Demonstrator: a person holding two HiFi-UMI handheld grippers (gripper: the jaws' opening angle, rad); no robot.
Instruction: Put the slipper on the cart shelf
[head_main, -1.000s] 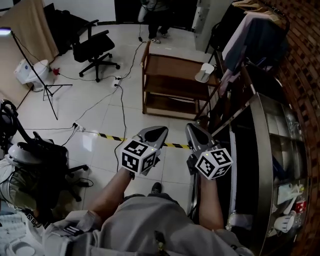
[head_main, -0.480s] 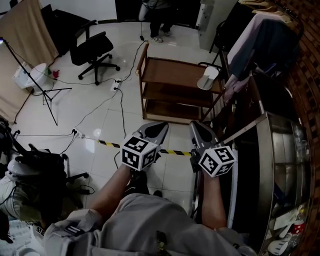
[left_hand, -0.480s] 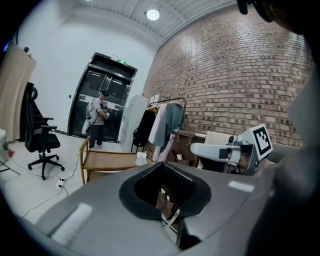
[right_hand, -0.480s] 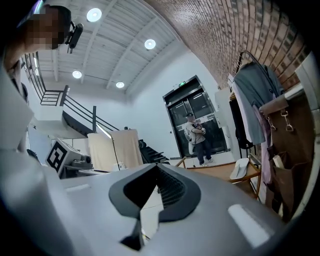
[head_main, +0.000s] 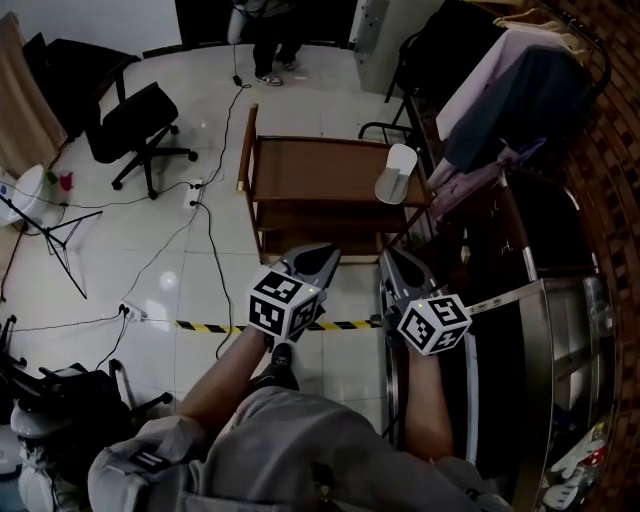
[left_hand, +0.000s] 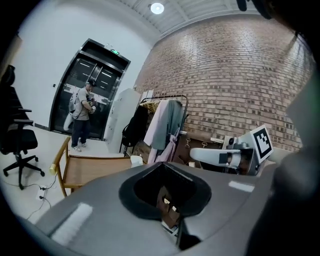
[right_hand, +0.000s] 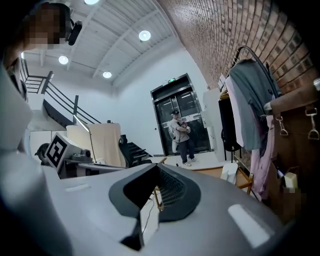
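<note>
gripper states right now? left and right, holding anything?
Left gripper: closed, holding nothing.
Right gripper: closed, holding nothing.

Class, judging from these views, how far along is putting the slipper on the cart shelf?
Done: a white slipper-like thing lies on the cart top shelf. In hand: the left gripper clamps one grey slipper, the right gripper the other grey slipper, both short of the cart. Left: reach a shelf and set them down.
</note>
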